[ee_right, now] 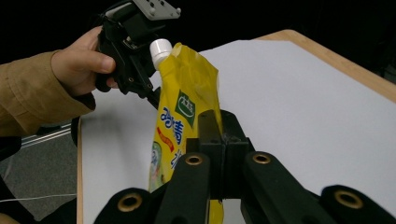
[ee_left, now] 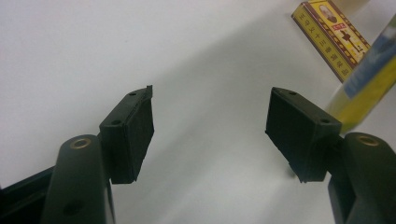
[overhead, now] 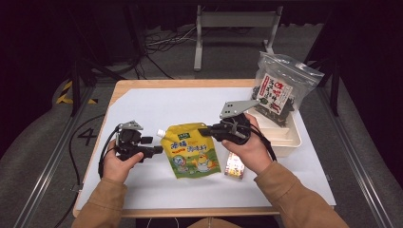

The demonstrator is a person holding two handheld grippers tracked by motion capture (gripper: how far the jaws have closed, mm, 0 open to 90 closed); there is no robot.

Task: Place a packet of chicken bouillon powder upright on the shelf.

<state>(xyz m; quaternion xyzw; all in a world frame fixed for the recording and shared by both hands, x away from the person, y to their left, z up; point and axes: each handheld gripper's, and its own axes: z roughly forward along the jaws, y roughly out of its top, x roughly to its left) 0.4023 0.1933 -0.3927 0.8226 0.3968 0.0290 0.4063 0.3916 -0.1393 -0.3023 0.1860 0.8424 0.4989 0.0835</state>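
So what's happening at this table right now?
A person sits at a white-covered table with a two-jaw gripper in each hand. The right gripper is clamped on the edge of a yellow spouted pouch, holding it up off the table. The left gripper waits open and empty just beside the pouch's white cap. A small yellow box lies under the right hand, and a clear bag of dark snacks stands in a white tray at the far right.

One yellow spouted pouch [overhead: 192, 151], one seaweed bag [overhead: 278, 90], one white tray [overhead: 291, 137], one small box [overhead: 234, 166], two tongs.
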